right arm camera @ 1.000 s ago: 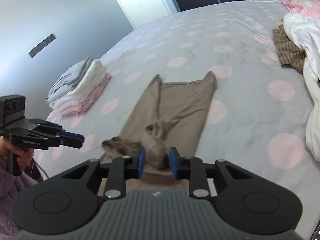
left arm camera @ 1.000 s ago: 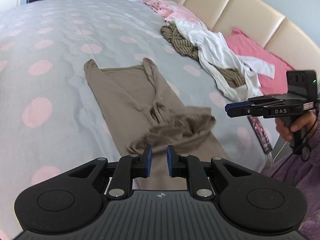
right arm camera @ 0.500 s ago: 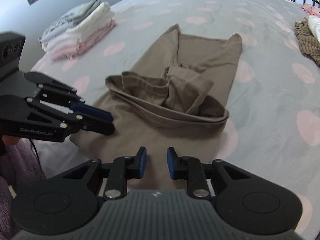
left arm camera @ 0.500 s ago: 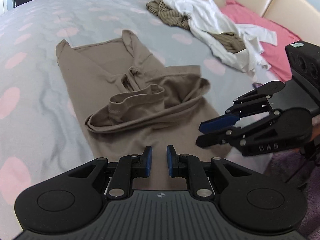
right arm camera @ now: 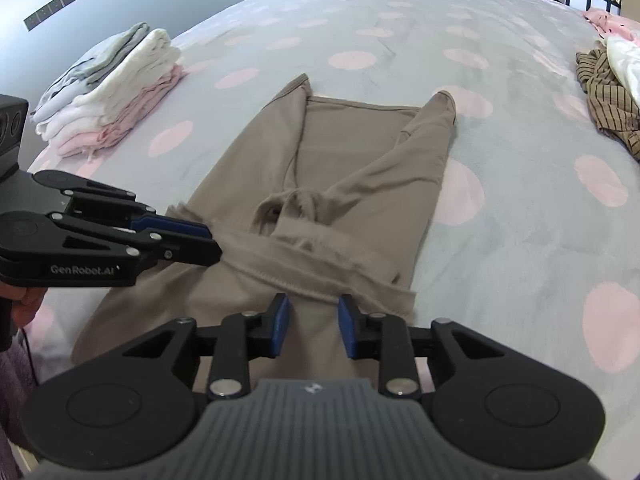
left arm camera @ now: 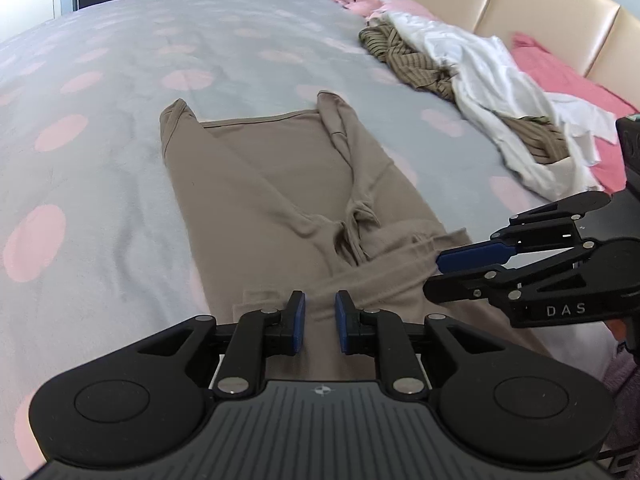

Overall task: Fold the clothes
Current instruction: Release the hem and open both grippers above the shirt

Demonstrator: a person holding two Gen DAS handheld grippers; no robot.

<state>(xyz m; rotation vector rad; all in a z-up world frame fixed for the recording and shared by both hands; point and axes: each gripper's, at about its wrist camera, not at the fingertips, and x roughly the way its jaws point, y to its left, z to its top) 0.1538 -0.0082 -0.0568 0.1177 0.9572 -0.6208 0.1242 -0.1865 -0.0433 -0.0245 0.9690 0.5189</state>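
Flatly on the polka-dot bed (left arm camera: 120,152), a tan top (left arm camera: 272,176) lies spread with its near hem folded up.

Sleeves are folded inward and meet at its middle; the hem forms a band across the near part. A heap of unfolded clothes (left arm camera: 472,80) lies by the headboard; a folded stack (right arm camera: 112,88) sits near the bed's other edge. Both the left tongs (left arm camera: 320,322) and right tongs (right arm camera: 312,326) hover at the hem band, jaws parted with a modest gap, gripping nothing.
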